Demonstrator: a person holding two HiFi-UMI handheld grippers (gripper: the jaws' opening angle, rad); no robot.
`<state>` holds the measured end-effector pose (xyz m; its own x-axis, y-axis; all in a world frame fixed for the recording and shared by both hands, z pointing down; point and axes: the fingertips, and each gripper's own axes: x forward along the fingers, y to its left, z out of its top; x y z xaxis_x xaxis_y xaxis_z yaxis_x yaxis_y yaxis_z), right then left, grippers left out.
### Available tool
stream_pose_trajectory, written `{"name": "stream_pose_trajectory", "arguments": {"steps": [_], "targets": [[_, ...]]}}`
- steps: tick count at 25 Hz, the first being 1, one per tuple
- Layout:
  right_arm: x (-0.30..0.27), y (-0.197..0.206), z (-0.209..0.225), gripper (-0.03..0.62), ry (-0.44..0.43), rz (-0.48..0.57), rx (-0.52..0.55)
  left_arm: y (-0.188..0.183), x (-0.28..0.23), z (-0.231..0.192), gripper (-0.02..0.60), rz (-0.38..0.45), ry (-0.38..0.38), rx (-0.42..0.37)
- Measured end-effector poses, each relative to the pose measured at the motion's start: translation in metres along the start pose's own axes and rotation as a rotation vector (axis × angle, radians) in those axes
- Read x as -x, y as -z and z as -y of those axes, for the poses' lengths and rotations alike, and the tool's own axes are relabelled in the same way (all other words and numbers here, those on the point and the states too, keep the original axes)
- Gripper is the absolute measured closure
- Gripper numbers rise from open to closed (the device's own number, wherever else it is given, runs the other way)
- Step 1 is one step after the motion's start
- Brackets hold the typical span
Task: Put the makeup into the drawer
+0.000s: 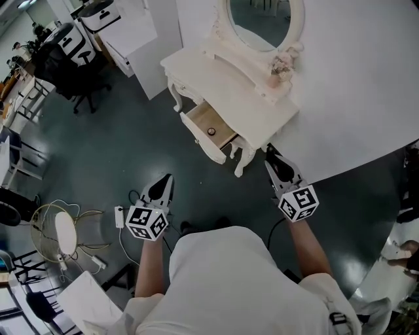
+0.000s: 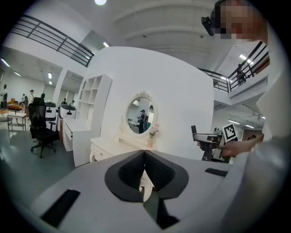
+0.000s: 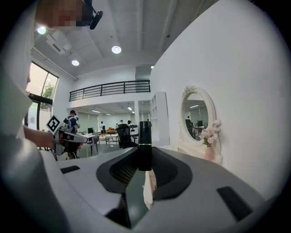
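Note:
A white dressing table with an oval mirror stands ahead against the white wall. Its front drawer is pulled open, and a small dark round item lies inside. My right gripper is by the table's near right corner, shut on a black lipstick tube with a gold band; the tube stands upright between the pads. My left gripper hovers over the floor short of the drawer. Its pads meet with nothing between them. The tube does not show in the head view.
A pink flower vase sits on the tabletop beside the mirror. A white cabinet and black office chair stand to the left. A wire stand and power strip lie on the floor, near left. Another person is at the right edge.

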<state>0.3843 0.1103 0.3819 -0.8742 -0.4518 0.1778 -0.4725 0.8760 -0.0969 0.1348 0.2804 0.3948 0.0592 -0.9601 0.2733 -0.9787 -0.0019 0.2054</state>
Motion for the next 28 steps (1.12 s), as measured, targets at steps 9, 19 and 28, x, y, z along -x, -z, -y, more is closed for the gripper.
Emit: {"name": "stream_pose_trajectory", "arguments": {"steps": [9,19,28], "targets": [[-0.002,0.002,0.017,0.490,-0.017,-0.003,-0.003,0.003,-0.011,0.011,0.565,-0.003,-0.014,0.006],[-0.025,0.007,0.021,0.490,0.006,-0.033,0.001,-0.004,-0.045,-0.009,0.565,-0.003,0.028,0.012],[-0.074,0.005,0.025,0.490,0.056,-0.066,-0.014,-0.018,-0.086,-0.057,0.565,-0.030,0.087,0.023]]}}
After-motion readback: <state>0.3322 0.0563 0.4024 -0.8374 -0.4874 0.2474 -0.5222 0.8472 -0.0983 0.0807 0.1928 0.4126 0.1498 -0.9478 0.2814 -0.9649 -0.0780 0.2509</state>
